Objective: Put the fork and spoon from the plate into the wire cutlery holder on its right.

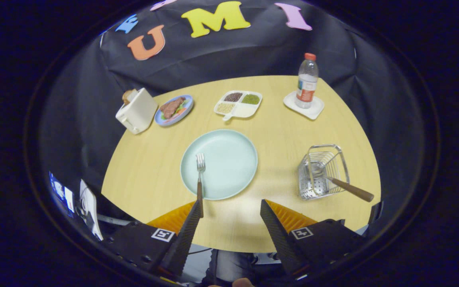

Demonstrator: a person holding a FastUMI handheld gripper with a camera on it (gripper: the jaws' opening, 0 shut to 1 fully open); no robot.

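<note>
While agape, tool (pixel 231 210) behind fork (pixel 200 171)

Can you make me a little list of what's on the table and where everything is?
plate: just ahead of the fingers
fork: on the plate, handle over its near rim
spoon: already in the wire holder, handle sticking out
wire holder: right of the plate
bottle: far side, on a coaster
gripper: fingers open, holding nothing

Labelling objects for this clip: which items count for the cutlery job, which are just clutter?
Job:
- fork on the plate
- spoon, already in the wire holder
- tongs, open, empty

Clutter:
- toaster
- food plate
- divided dish
- bottle on its coaster
</note>
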